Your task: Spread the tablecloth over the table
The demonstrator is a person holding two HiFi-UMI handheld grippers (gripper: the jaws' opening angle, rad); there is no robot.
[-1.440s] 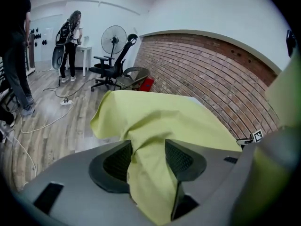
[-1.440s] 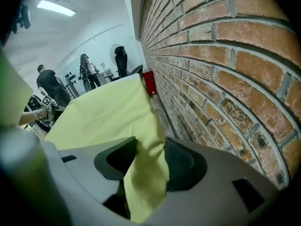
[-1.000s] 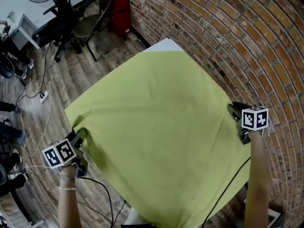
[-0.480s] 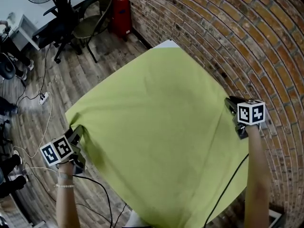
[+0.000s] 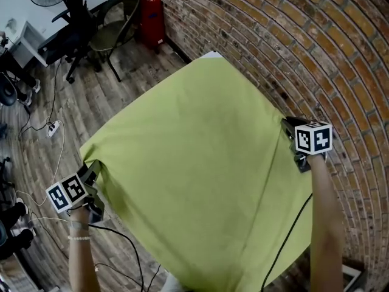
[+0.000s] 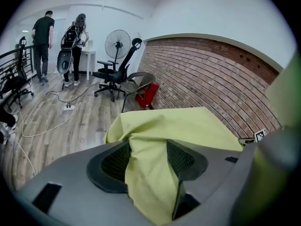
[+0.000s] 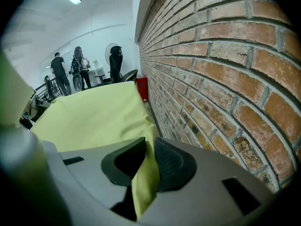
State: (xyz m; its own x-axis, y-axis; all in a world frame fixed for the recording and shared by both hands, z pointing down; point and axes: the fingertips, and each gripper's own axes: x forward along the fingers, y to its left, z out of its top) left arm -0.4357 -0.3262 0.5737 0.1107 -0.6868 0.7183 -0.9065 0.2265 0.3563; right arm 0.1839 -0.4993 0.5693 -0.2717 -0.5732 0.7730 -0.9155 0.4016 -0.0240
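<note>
A yellow-green tablecloth (image 5: 194, 163) lies stretched over the table, whose white far corner (image 5: 212, 55) just peeks out. My left gripper (image 5: 95, 168) is at the cloth's left corner, shut on a bunched fold of it (image 6: 149, 171). My right gripper (image 5: 287, 128) holds the right corner beside the brick wall. In the right gripper view a thin hanging edge of the cloth (image 7: 146, 178) sits pinched between the pads, and these jaws have just been closing on it. The near edge of the cloth droops toward me.
A curved brick wall (image 5: 340, 72) runs close along the table's right side. A red heater (image 5: 151, 14), a folding chair (image 5: 118, 23) and an office chair (image 5: 73, 35) stand beyond the table. Cables (image 5: 55, 126) trail over the wood floor on the left. Two people (image 6: 61, 36) stand far off.
Both grippers have shifted away from me with the cloth; the right one went up and left along the wall. The cloth now covers more of the white far corner.
</note>
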